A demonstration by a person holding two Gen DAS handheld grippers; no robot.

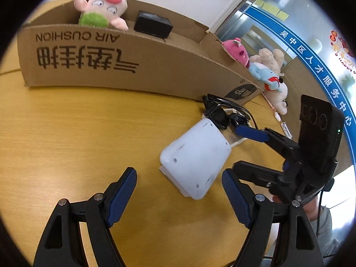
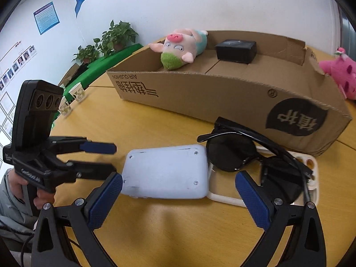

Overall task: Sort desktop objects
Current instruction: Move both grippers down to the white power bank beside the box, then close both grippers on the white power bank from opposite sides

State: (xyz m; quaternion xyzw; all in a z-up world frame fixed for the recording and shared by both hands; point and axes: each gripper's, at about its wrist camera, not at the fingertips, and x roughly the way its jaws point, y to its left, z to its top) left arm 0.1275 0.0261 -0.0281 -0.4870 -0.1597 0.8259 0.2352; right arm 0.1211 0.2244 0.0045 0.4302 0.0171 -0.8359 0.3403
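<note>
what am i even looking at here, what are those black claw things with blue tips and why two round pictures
The claws are hand-held grippers, one in each of a person's hands, each with a fisheye camera looking along its fingers, hence two round pictures. One picture is from the left gripper, the other from the right gripper, and each also shows the other gripper from the side. Both are open and hold nothing. On the wooden table lie a pale white device, black sunglasses resting on a white tray, and a cardboard box holding a pig plush and a small black box. More plush toys sit beside the cardboard box.
</note>
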